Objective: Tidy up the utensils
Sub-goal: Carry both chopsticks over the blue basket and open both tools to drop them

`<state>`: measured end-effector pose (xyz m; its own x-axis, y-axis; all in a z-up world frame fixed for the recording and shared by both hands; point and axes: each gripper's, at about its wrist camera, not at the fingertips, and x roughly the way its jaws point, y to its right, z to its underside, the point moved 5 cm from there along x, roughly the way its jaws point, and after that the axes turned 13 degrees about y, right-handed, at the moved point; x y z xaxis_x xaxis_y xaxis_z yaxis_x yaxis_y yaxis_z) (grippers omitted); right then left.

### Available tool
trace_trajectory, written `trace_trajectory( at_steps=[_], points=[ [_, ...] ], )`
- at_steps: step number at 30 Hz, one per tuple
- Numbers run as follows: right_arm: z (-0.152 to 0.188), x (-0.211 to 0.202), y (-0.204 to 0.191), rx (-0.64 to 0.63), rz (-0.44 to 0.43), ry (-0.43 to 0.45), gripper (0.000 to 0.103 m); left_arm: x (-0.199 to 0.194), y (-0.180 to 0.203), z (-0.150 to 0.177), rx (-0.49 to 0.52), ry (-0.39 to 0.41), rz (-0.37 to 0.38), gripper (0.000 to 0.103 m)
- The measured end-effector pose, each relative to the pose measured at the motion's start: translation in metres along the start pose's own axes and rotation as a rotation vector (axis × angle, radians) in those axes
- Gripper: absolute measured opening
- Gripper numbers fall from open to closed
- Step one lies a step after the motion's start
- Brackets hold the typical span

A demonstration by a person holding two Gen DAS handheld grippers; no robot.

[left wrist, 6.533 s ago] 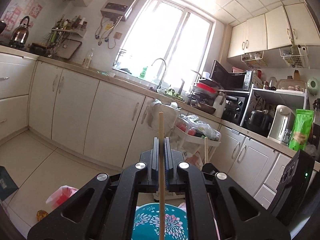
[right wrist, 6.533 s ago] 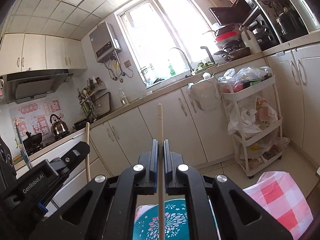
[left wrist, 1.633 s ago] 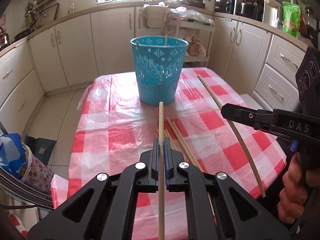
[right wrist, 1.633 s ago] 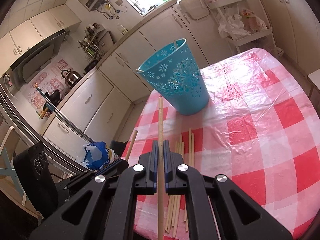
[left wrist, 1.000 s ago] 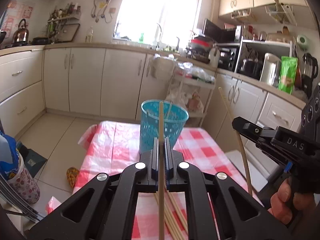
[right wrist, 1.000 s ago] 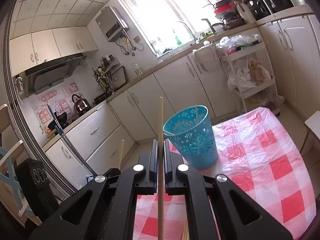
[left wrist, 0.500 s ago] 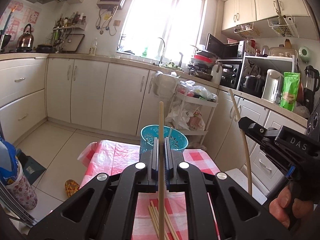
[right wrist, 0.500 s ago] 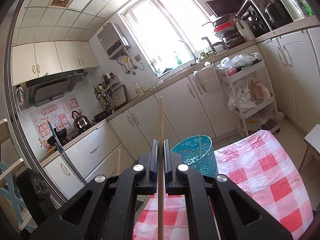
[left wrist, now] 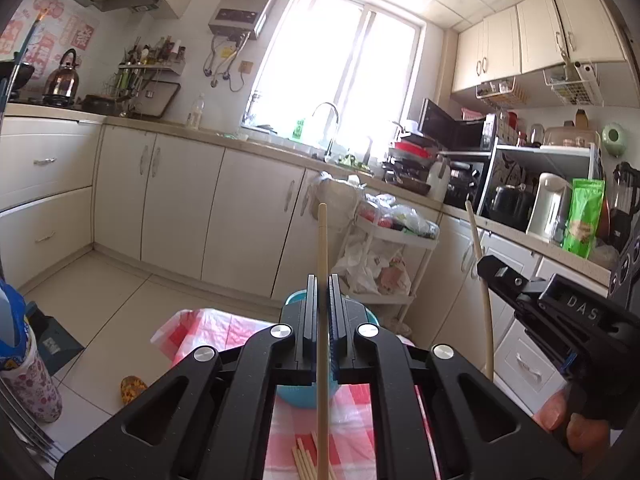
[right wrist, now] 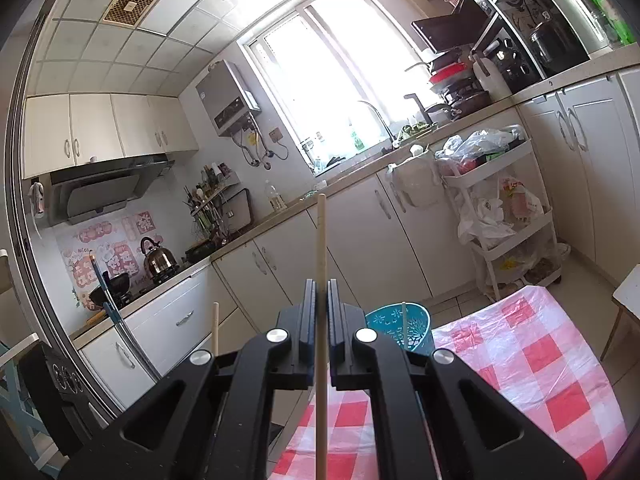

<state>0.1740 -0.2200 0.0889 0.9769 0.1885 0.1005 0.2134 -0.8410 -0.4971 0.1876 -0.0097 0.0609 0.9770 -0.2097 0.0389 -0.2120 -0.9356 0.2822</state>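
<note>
My left gripper (left wrist: 322, 280) is shut on a wooden chopstick (left wrist: 322, 240) that stands upright between its jaws. My right gripper (right wrist: 321, 284) is shut on a second chopstick (right wrist: 321, 236), also upright; in the left wrist view this gripper (left wrist: 486, 266) shows at the right with its chopstick (left wrist: 482, 280). The blue perforated basket (right wrist: 404, 328) stands on the red-checked tablecloth (right wrist: 532, 364) with a chopstick inside it. In the left wrist view the basket (left wrist: 294, 394) is mostly hidden behind my jaws. Several loose chopsticks (left wrist: 304, 460) lie on the cloth below.
White kitchen cabinets (left wrist: 180, 200) and a counter with a sink (left wrist: 328, 148) run behind the table. A white trolley (right wrist: 500, 208) full of bags stands by the cabinets. A flowered bin (left wrist: 24, 384) with a blue bag sits on the floor at left. A hand (left wrist: 576, 428) holds the right gripper.
Both grippers have risen and tilted up, each still holding its chopstick. The basket and table have slid lower in both views and more of the ceiling shows.
</note>
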Motion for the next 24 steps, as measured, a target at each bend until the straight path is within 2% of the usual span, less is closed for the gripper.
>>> trace_trajectory(
  at_steps=[7,14,24],
  points=[
    [-0.008,0.029,0.010,-0.006,0.023,0.062,0.006,0.021,0.001,-0.015,-0.014,0.058,-0.006,0.004],
    [-0.021,0.066,0.017,-0.020,0.037,0.136,0.006,0.057,0.000,-0.018,-0.019,0.095,-0.014,0.005],
    [-0.003,0.122,0.030,-0.041,0.054,0.124,0.006,0.114,0.006,-0.007,-0.024,0.103,-0.007,0.005]
  ],
)
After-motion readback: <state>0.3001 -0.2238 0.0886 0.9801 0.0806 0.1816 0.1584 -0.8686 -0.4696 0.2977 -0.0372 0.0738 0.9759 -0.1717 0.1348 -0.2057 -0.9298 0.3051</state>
